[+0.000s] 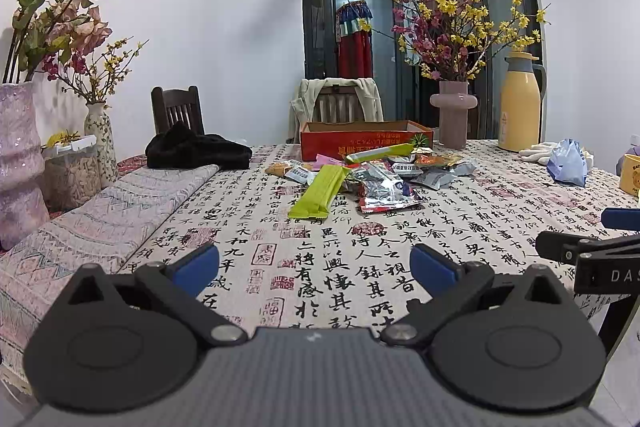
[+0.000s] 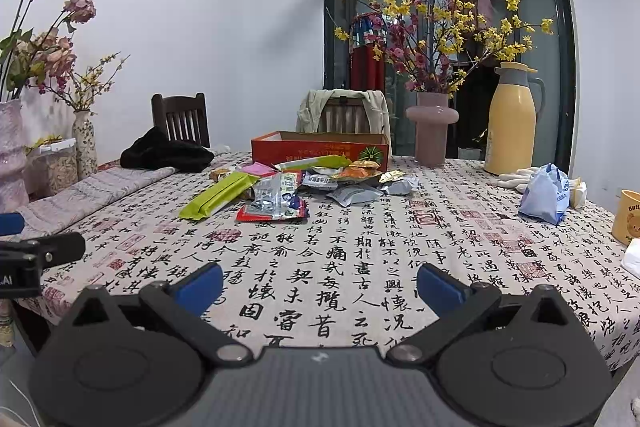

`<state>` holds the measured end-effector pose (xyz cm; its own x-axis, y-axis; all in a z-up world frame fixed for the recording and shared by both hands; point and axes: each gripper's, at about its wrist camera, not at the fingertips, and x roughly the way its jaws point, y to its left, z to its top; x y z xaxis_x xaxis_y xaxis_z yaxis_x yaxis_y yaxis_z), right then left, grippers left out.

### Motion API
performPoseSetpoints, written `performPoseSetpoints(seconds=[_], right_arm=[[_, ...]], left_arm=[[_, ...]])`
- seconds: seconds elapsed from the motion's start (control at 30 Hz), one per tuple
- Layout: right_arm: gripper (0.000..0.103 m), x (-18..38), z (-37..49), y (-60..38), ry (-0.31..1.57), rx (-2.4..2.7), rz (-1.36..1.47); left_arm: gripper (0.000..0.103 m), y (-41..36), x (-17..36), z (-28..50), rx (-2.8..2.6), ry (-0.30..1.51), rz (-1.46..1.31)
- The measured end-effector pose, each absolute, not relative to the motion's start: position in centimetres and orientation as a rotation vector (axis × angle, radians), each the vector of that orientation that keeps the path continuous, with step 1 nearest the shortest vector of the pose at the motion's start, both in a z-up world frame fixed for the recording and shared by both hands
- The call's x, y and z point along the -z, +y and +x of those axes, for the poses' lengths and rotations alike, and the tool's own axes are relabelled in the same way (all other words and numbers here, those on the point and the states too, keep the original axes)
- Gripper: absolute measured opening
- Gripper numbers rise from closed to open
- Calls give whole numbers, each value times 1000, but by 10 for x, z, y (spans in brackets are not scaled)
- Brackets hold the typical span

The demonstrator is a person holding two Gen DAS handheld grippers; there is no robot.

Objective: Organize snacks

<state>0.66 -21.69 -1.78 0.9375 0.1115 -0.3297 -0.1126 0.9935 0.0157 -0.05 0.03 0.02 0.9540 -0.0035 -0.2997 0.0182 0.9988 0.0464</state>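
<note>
The left gripper [image 1: 315, 269] and the right gripper [image 2: 319, 287] both hover above the near part of the calligraphy tablecloth [image 2: 360, 267], jaws spread wide, holding nothing. The snack packets [image 2: 304, 183] lie in a loose pile further back (a long green packet [image 1: 319, 191] at its left edge), just in front of the red cardboard box [image 2: 320, 149].

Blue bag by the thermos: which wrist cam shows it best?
Right wrist. The blue bag sits larger there and well inside the frame, whole outline and printed side visible, white gloves behind it. Left wrist shows the same bag smaller, nearer the right edge, with more fisheye distortion.
</note>
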Motion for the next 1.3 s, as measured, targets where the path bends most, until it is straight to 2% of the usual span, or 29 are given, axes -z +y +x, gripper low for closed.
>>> performPoseSetpoints(seconds=[1.3], right_arm=[[103,16,13,-220,328,-104,-28]], left_arm=[[103,3,-2,8,12,317,42]])
